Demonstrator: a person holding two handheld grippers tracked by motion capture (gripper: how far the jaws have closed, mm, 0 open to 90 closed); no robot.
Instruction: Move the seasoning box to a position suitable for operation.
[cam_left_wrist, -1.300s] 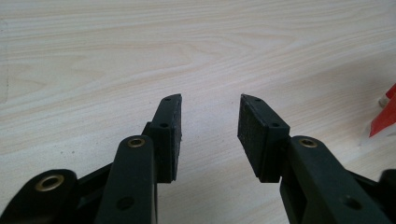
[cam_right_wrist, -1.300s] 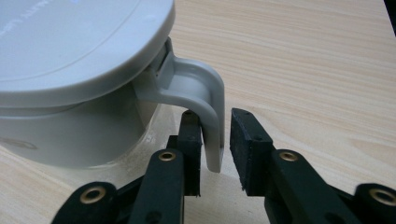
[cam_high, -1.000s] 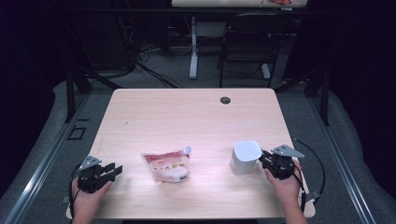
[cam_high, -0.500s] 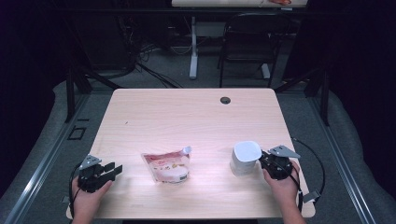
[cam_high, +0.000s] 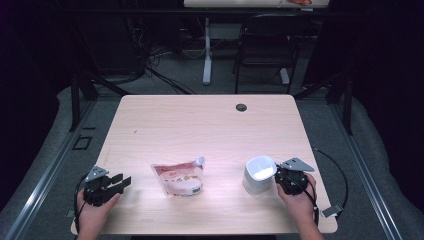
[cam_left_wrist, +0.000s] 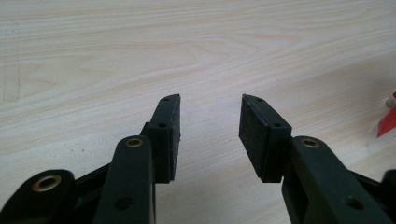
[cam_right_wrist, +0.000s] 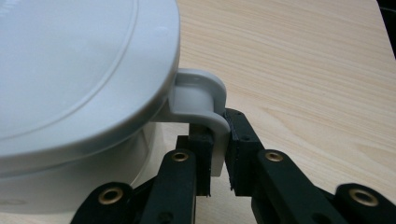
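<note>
My right claw (cam_right_wrist: 217, 154) has just been closing, and its jaws now sit on either side of the handle (cam_right_wrist: 201, 100) of the white lidded container (cam_high: 259, 175). In the right gripper view, the pads appear to pinch the lower end of that curved grey-white loop, so I judge the grip made, or very nearly so. The container stands upright on the table (cam_high: 200, 125), near my edge on the right side, with its lid (cam_right_wrist: 79, 60) on.

My left claw (cam_high: 114, 183) rests low over the table at the near left corner, its jaws well apart with nothing between them (bare wood shows through the gap in the left gripper view).

Between the two lies a clear pouch (cam_high: 178, 177) with red and pink print, flat on the table and apart from both claws.

So I would say the work is at its start: the handle is taken, but the container hasn't left the table, the lid is shut, and the pouch is untouched. Lifting or opening the container, and anything with the pouch, is left to do.
</note>
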